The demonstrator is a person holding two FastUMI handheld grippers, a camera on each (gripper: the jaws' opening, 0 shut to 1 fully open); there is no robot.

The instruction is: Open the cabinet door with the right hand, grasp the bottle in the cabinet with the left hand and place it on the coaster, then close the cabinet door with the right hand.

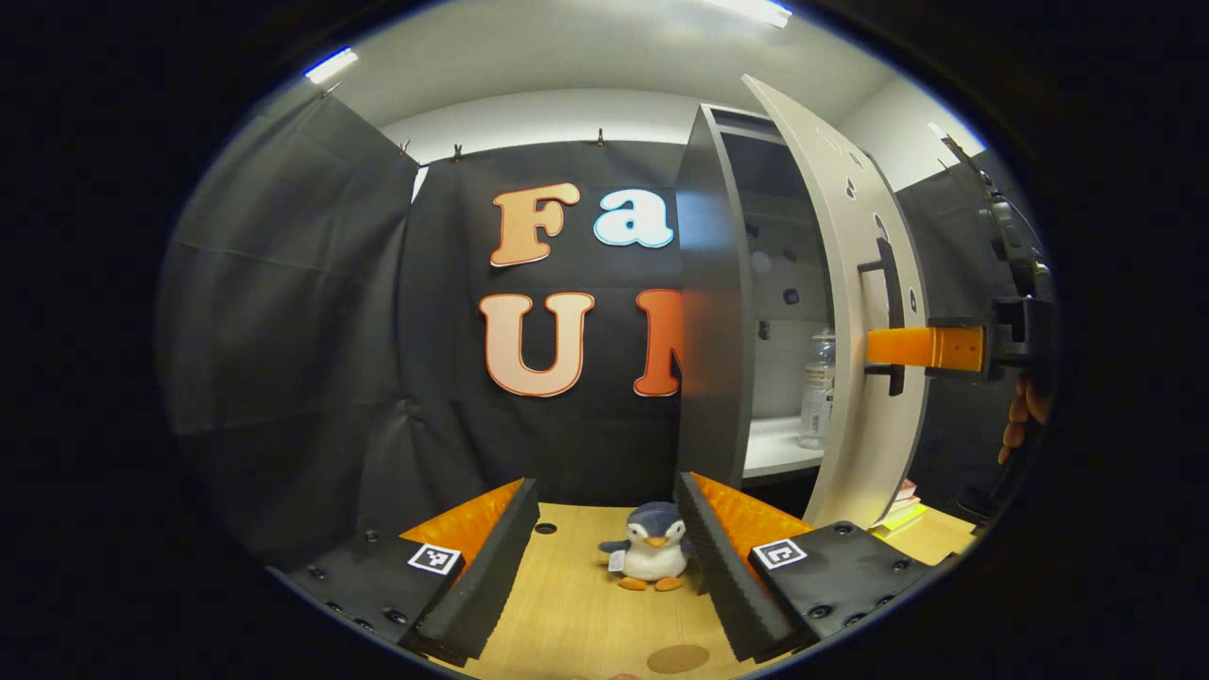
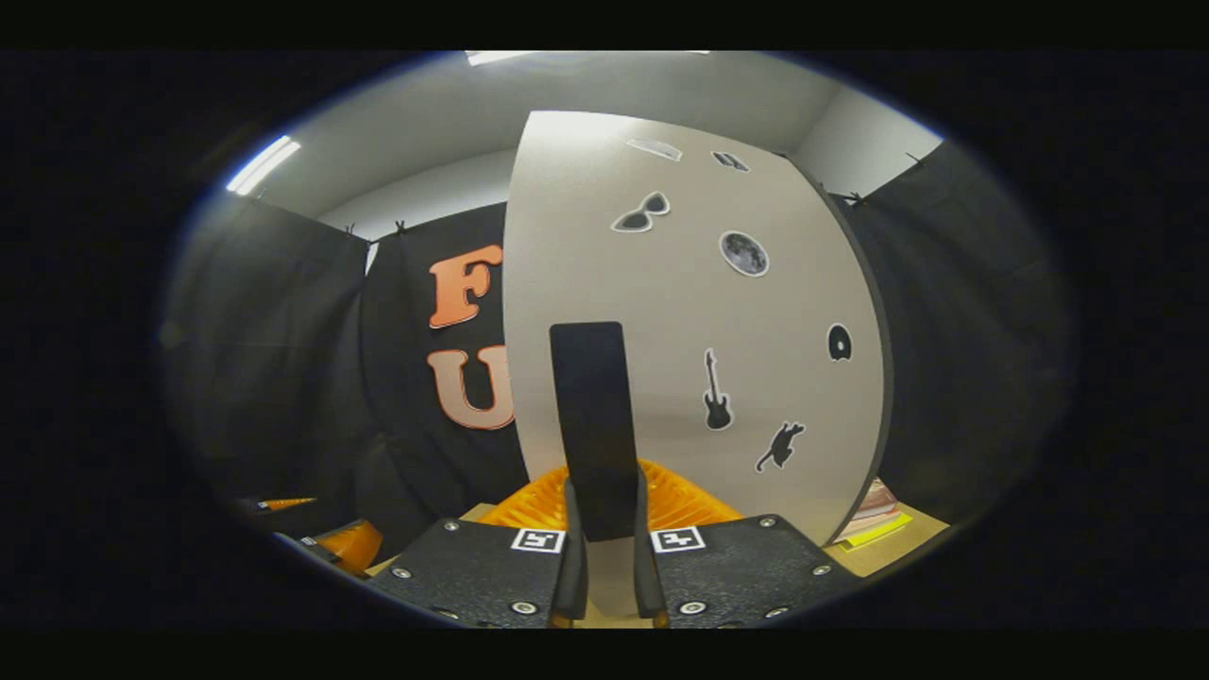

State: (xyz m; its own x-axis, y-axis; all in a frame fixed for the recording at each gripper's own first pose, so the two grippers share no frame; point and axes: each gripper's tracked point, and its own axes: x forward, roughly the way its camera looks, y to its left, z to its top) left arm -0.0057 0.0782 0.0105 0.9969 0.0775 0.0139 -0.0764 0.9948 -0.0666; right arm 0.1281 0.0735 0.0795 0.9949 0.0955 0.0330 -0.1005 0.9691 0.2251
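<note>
The dark cabinet [image 1: 713,312] stands at the right with its pale door [image 1: 850,283] swung partly open. Inside, a clear bottle [image 1: 817,387] stands upright on the white shelf [image 1: 774,449]. My right gripper [image 1: 888,348] reaches in from the right and is shut on the door's black handle [image 1: 890,283]. In the right gripper view its fingers [image 2: 571,529] press both sides of the handle [image 2: 590,416] in front of the door [image 2: 699,312]. My left gripper [image 1: 604,567] hangs open over the wooden table [image 1: 576,604], left of the cabinet. A round brown coaster [image 1: 677,658] lies near its fingertips.
A small penguin plush [image 1: 652,557] sits on the table between my left fingers, by the cabinet's base. A stack of books [image 2: 874,515] lies to the right of the door. A hand [image 1: 1025,416] holds the right gripper. Black cloth walls close the booth.
</note>
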